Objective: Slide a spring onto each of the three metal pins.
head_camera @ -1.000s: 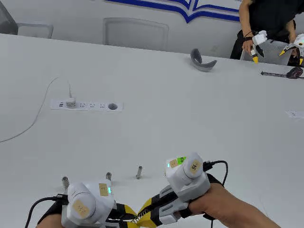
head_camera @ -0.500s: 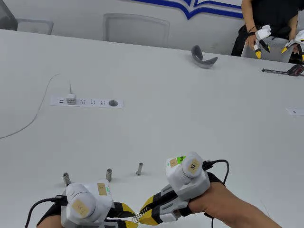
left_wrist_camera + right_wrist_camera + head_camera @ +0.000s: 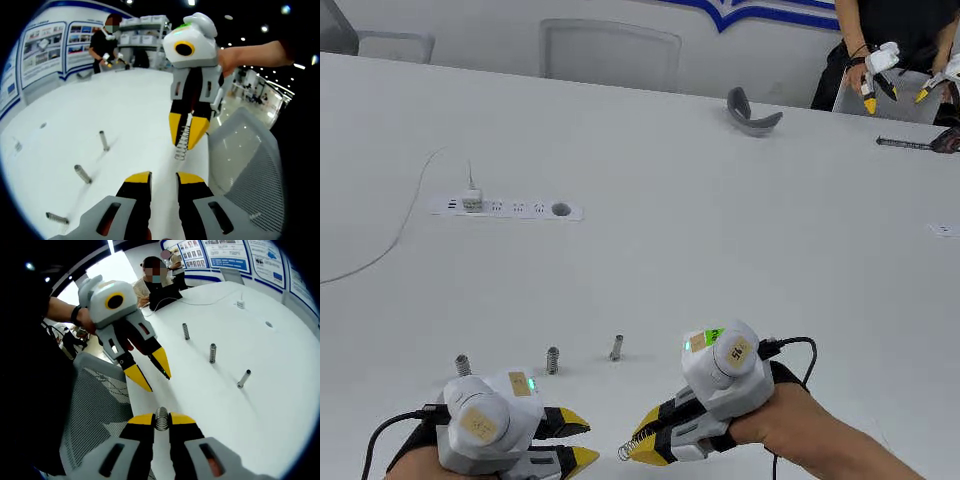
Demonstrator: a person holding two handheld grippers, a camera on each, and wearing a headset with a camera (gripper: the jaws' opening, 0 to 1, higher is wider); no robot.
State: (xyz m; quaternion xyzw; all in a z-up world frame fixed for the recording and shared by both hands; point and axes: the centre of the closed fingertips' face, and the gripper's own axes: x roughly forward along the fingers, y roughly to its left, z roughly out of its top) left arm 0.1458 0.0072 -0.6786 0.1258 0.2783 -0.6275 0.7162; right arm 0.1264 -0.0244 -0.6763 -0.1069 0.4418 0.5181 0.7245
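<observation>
Spring (image 3: 160, 418) gripped between the yellow tips of my right gripper (image 3: 642, 447), with its coils sticking out past the jaws. In the head view the spring points toward my left gripper (image 3: 588, 440). That gripper is released, its jaws apart with nothing between them. The two grippers sit just beside each other at the near edge of the white table (image 3: 720, 250), and the left one is not touching the spring.

Beyond them I see three metal pins standing in a row on the table. The left pin (image 3: 463, 365) and the middle pin (image 3: 552, 360) each wear a coil. The right pin (image 3: 616, 347) is bare. The held spring is near this bare pin but clearly apart from it.

In the right gripper view, the left gripper (image 3: 159, 381) comes in from the left with its open tips angled down toward the spring. The pins run off to the right, and the bare one (image 3: 243, 378) is closest. In the left gripper view, the right gripper (image 3: 184, 141) hangs in from above with the spring (image 3: 182, 145) trailing from its tips. A grey mesh chair (image 3: 250, 165) sits beside the table edge.

Farther back on the table lie a white power strip (image 3: 505, 208) with a cable (image 3: 380, 255) and a grey curved object (image 3: 752, 110). A person (image 3: 895, 30) at the far right corner holds another pair of grippers.
</observation>
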